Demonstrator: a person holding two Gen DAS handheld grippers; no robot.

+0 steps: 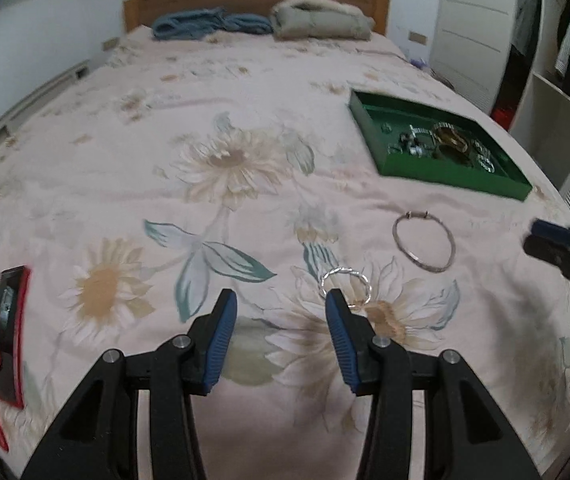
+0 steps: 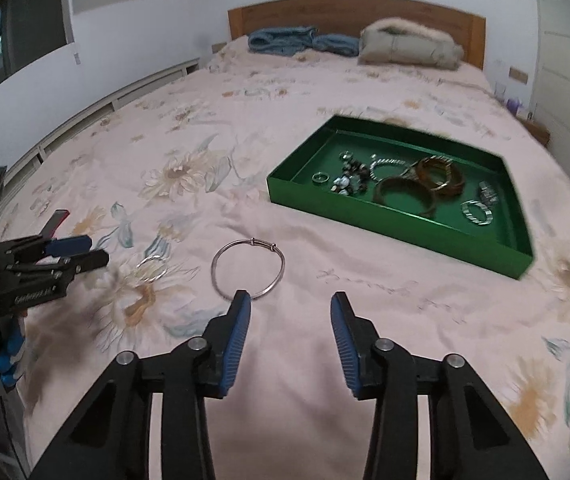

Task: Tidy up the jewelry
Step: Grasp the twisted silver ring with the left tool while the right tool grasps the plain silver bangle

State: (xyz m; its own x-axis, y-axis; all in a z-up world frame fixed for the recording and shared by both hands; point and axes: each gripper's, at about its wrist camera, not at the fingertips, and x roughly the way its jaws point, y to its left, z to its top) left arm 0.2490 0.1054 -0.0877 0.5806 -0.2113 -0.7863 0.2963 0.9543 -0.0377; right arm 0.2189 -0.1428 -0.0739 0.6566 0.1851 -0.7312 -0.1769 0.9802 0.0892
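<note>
Bangles, two, lie loose on the floral bedspread (image 1: 125,168): a twisted silver bangle (image 1: 345,285) just past my left gripper (image 1: 281,304), a plain thin bangle (image 2: 248,268) at the tip of my right gripper (image 2: 291,304). Green tray (image 2: 399,220), far right, already holds bracelets and rings. Both pairs of fingers apart, nothing between them. Risk as I judge it: thin wire sits flat on soft quilt, so the pads may pinch fabric or flick the bangle aside. Grippers near each other; could collide.
</note>
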